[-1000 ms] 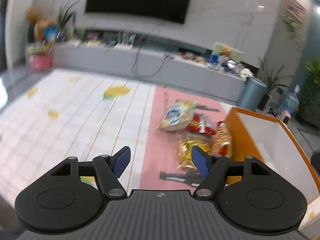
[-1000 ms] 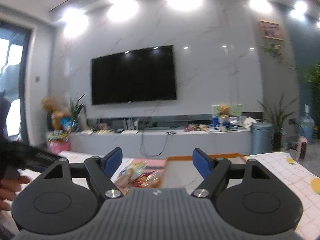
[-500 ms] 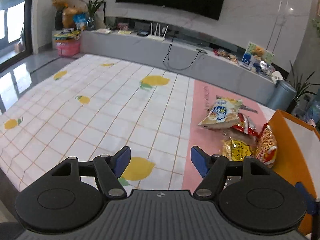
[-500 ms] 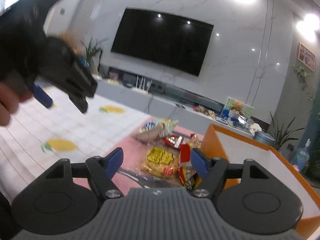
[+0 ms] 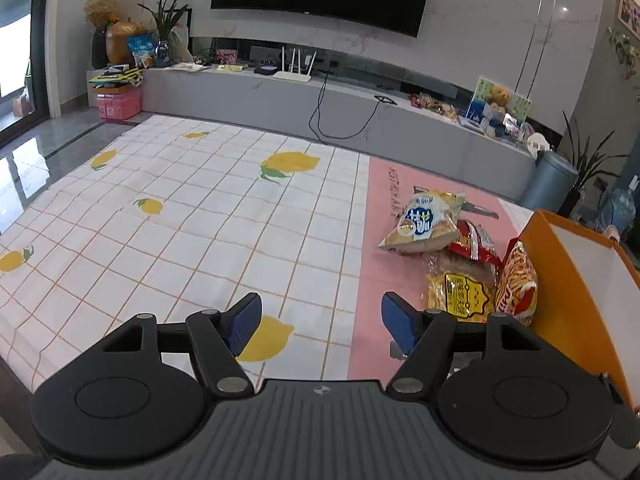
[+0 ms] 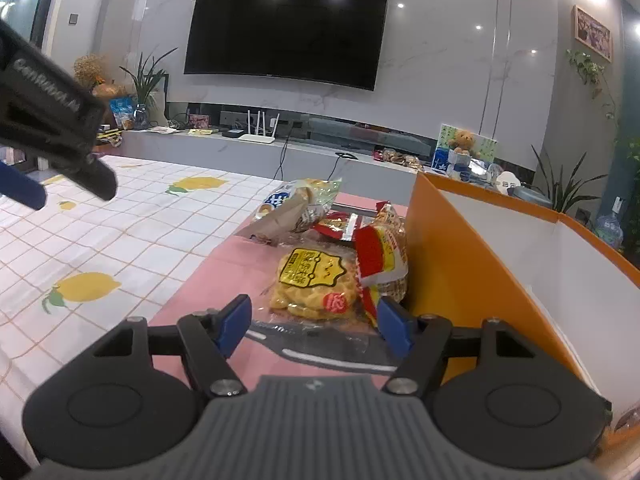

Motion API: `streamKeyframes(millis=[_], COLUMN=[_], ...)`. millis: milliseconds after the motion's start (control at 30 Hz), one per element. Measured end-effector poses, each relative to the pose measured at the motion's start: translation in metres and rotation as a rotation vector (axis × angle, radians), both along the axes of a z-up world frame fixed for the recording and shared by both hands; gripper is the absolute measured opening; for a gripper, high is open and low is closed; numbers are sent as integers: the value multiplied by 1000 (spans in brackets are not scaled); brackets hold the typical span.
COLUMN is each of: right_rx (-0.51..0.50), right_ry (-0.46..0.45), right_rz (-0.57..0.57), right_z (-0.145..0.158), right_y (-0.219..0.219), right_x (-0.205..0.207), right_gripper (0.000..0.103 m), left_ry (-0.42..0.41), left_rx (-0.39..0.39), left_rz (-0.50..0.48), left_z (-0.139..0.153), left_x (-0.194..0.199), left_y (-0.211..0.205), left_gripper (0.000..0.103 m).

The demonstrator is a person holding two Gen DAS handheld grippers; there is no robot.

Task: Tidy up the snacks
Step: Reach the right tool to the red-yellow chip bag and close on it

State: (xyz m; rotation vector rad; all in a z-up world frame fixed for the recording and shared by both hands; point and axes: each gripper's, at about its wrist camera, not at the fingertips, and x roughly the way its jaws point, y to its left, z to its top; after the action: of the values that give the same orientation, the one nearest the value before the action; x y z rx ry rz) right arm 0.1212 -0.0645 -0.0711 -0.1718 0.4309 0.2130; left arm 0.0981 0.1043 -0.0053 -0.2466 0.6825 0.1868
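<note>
White checked cloth (image 5: pixel 192 236) with lemon prints is covering most of the desk, with a pink mat (image 5: pixel 372 248) beside it. 4 snack bags (image 6: pixel 316 280) are lying on the pink part, right against the orange box (image 6: pixel 448 264). TV (image 6: pixel 286 30) is hanging on the marble wall behind. Left gripper (image 5: pixel 321 324) is hovering wide open, holding nothing. Right gripper (image 6: pixel 313 324) has dropped from facing the wall; its jaws are closing, nothing between them yet.
</note>
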Motion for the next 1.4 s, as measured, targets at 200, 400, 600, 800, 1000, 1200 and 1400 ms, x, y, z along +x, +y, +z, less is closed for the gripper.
streamKeyframes(millis=[200,400,600,800,1000,1200,1400], right_rx=[67,89,38,-196,-132,-121,-96], right_ry=[-2,5,-32,-38,-10,38,63], right_rz=[-53,-88,-238,-363,-405,-405,-347], right_z=[3,-1,-8,-28,-26,-31,-29], right_y=[-4,3,20,52,46,49,49], right_x=[11,25,37,60,80,101,119], right_gripper=[69,76,78,90,89,89,86], left_ry=[-17,-7,-22,-45,-40,-38,-26], left_rx=[-4,-8,53,146,142,145,167], left_rz=[-1,-5,1,24,-9,-7,-17], left_z=[2,1,2,5,5,4,1], left_x=[-4,-2,-3,-2,-2,-2,-1], left_y=[2,1,-4,-9,-11,-14,-21], left_gripper=[81,81,81,81,81,81,81])
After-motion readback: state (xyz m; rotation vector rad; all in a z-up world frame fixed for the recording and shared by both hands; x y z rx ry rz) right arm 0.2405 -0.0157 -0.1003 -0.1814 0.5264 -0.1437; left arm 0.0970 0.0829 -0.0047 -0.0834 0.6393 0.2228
